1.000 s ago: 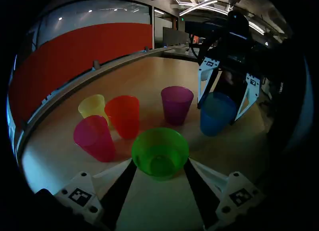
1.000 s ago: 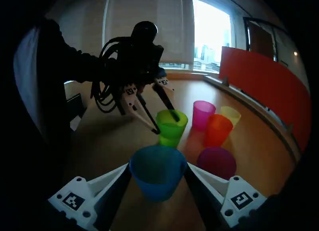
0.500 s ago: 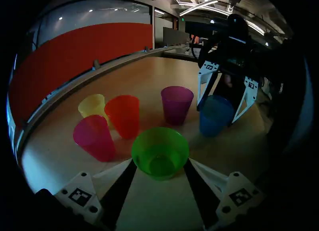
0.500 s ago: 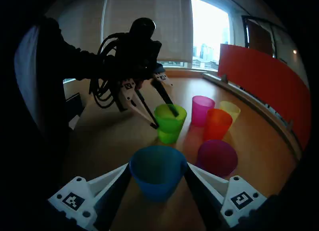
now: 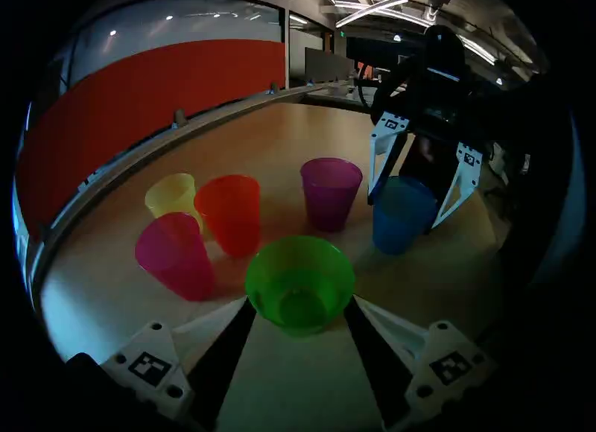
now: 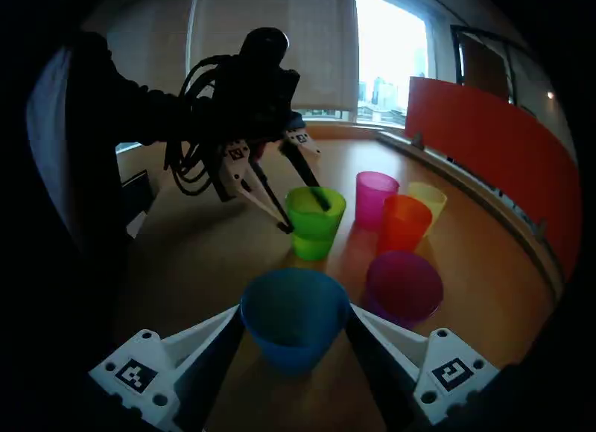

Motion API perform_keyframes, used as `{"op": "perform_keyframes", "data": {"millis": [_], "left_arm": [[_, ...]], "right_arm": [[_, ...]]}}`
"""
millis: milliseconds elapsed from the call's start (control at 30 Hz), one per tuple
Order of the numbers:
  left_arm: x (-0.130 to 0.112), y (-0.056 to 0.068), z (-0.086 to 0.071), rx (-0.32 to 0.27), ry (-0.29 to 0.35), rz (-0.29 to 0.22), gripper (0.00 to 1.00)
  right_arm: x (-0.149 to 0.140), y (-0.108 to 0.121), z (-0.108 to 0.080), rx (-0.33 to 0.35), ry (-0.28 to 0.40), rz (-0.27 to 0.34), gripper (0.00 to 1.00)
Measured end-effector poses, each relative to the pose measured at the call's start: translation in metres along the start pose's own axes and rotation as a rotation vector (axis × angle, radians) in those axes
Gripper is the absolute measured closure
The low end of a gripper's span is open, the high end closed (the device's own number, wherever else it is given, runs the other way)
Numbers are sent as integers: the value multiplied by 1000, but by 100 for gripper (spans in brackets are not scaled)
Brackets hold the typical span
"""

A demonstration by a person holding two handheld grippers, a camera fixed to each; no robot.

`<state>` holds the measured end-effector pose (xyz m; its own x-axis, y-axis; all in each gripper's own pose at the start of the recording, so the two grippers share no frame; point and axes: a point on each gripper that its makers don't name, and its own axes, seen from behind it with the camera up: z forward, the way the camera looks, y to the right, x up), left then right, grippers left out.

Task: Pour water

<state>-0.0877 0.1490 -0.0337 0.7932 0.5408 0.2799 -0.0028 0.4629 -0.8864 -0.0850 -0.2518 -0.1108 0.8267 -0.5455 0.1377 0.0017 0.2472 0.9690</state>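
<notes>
**Item 1. Green cup** (image 5: 300,283): at 6 o'clock in the left gripper view, clamped between the two fingers of the left gripper (image 5: 300,305), one finger pressing each side wall. Upright, long axis vertical, mouth facing up. Whether its base touches the table (image 5: 298,138) cannot be told, nor what it contains.

**Item 2. Blue cup** (image 5: 402,216): at 2 o'clock from the green cup, well apart from it. Gripped by the right gripper (image 5: 402,212), a finger on either side. Upright or very nearly so, long axis vertical, mouth up. In the right gripper view it sits at 6 o'clock between the fingers, rim towards the camera.

**Item 3. Purple cup** (image 5: 331,194): at 12 o'clock from the green cup, standing upright on the table, just beside the blue cup at its 9 o'clock.

**Item 4. Orange cup** (image 5: 229,212), **yellow cup** (image 5: 171,197), **pink cup** (image 5: 173,253): a close cluster at 10 o'clock from the green cup, all upright. The yellow stands behind the other two.

**Item 5. Red wall panel** (image 5: 149,97): runs along the table's far edge, from 9 to 12 o'clock.
</notes>
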Motion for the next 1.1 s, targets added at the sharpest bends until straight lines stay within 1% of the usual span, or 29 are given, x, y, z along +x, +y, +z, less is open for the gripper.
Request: {"op": "perform_keyframes", "data": {"millis": [100, 200, 467, 600, 800, 1100], "left_arm": [[-3, 1, 2, -2, -8, -1, 17], [-2, 1, 2, -2, -8, 0, 17], [-8, 2, 1, -10, -24, -16, 17], [-11, 1, -1, -8, -29, -19, 17], [-15, -3, -5, 7, -36, -23, 17], [-22, -8, -13, 35, -52, -22, 17]], "right_arm": [[-5, 1, 1, -2, -16, 1, 7], [-6, 0, 1, -2, -18, 6, 6], [-9, 2, 0, -7, -37, 1, 5], [-13, 2, -2, -9, -54, -1, 1], [-18, 3, -5, -20, -66, -7, 0], [-24, 8, -16, -45, -84, 4, 0]]}}
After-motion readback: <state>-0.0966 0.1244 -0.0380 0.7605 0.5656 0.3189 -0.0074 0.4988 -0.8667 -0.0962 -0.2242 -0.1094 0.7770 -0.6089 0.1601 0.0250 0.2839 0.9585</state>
